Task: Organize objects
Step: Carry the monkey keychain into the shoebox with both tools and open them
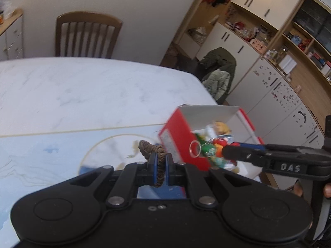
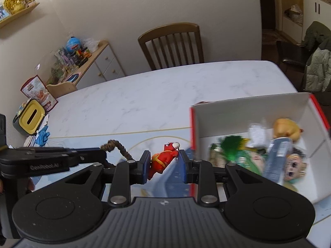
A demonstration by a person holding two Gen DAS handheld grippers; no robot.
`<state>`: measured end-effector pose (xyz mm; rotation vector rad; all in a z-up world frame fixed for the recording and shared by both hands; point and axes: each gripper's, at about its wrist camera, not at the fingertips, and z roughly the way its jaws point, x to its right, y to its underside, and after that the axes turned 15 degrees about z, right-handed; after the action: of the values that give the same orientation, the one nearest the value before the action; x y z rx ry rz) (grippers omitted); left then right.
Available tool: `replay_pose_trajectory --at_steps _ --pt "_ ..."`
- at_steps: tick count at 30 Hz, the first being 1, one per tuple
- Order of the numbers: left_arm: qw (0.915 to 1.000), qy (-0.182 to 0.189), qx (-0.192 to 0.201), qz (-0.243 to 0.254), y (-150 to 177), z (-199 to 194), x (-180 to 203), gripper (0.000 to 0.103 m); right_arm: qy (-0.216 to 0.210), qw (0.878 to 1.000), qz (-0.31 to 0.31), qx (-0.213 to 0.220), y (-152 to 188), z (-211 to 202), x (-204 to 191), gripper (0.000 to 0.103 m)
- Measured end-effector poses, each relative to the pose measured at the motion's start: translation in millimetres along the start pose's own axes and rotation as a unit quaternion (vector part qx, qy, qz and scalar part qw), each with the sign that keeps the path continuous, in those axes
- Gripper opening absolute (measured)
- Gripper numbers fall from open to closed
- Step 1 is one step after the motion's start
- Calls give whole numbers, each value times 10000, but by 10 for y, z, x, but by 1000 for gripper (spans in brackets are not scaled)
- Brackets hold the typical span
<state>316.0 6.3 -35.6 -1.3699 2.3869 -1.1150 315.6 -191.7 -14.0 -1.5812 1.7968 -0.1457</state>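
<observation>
Left gripper clamping braided cord, right gripper pinching red figure (beside toy-crowded box).

The desk is white with faint grey marbling. A pale blue mat on it carries a thin gold circle. The box is red outside and white inside. The left gripper is black with blue pads, shut on a brown braided hair tie. The right gripper, also black with blue pads, is closed on a red figure with orange straps and a white-tipped ear. Inside the box lie a green tuft, a yellow-orange toy and a pale doll face. The chair is brown.
</observation>
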Motion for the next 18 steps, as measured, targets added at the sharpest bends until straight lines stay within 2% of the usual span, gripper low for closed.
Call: replay_pose_trajectory --at_steps 9,18 --pt "9993 112 49 341 -315 154 604 5 123 9998 73 112 -149 -300 508 27" --pt "9977 180 -32 656 -497 486 1145 5 203 9994 173 206 -331 -459 1081 28"
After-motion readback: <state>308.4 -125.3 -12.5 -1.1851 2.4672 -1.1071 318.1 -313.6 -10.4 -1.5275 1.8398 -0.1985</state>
